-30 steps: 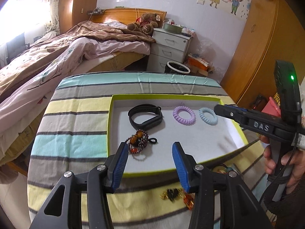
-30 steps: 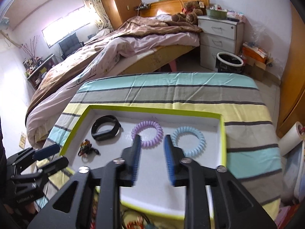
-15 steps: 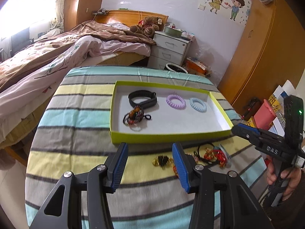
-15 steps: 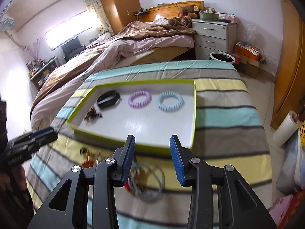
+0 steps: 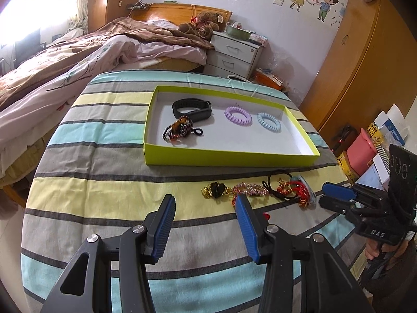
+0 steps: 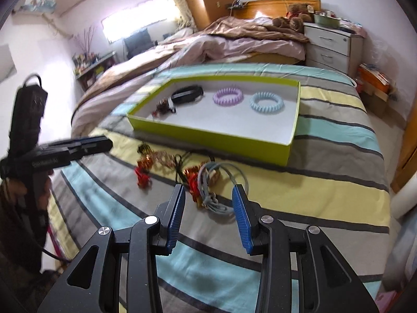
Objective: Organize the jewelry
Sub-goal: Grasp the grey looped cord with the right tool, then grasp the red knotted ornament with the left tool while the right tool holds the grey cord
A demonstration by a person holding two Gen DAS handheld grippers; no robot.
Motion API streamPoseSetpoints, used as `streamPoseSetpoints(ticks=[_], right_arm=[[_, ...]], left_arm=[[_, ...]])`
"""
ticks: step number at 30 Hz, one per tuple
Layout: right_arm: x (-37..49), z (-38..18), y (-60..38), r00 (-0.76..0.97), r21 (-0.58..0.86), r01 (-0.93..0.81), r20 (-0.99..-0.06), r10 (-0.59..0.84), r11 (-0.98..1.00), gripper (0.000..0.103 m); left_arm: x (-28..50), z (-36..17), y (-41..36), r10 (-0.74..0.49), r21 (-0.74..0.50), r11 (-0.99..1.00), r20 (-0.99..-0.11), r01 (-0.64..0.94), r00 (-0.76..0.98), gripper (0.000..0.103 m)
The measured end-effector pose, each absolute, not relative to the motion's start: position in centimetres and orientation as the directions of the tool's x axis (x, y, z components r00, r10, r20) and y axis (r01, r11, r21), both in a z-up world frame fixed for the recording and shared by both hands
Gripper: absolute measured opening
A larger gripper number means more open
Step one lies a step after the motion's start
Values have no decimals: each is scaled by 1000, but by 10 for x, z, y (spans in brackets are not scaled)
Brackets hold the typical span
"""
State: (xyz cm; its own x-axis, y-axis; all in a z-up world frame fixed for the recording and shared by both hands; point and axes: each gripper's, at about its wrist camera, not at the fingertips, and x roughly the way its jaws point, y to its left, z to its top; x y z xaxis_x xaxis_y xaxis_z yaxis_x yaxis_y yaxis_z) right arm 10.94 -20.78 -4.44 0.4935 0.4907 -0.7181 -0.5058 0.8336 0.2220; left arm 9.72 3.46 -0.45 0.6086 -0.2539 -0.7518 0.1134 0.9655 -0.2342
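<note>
Hovering over the striped tablecloth (image 5: 109,195), the left gripper (image 5: 206,203) has its jaws spread with nothing between them. The right gripper (image 6: 208,195) also stands spread and empty, pointing down at a grey-blue cord bracelet (image 6: 221,182) that lies on the cloth just past its fingertips. Beside that bracelet sits a loose tangle of jewelry (image 5: 260,190): gold chain, pink beads, black cord and red knots, in a row near the table's front edge. Beyond it stands a green tray (image 5: 224,156) with a white floor. Inside lie a beaded bracelet (image 5: 179,129), a black band (image 5: 192,107), a purple coil ring (image 5: 237,114) and a blue coil ring (image 5: 269,121), each apart. Farther back is an unmade bed (image 5: 78,60).
</note>
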Motion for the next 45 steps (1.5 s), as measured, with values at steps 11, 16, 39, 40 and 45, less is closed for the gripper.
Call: streamPoseSetpoints(ticks=[11, 16, 39, 40, 45], right_arm=[[113, -58, -199, 458, 149, -572, -758, 465, 806, 29], [111, -62, -194, 449, 117, -596, -771, 451, 795, 18], [99, -38, -231, 570, 194, -476, -675, 468, 858, 12], [99, -38, -232, 574, 198, -472, -671, 470, 859, 12], [95, -35, -237, 590, 205, -451, -661, 463, 869, 12]], left_arm=[[95, -6, 30, -255, -234, 965, -762, 113, 595, 48], [94, -10, 29, -257, -239, 965, -770, 109, 584, 48], [100, -24, -11, -330, -273, 944, -786, 186, 523, 48], [100, -26, -15, -300, -245, 954, -795, 175, 527, 48], [106, -32, -28, -268, -203, 962, -812, 180, 518, 48]])
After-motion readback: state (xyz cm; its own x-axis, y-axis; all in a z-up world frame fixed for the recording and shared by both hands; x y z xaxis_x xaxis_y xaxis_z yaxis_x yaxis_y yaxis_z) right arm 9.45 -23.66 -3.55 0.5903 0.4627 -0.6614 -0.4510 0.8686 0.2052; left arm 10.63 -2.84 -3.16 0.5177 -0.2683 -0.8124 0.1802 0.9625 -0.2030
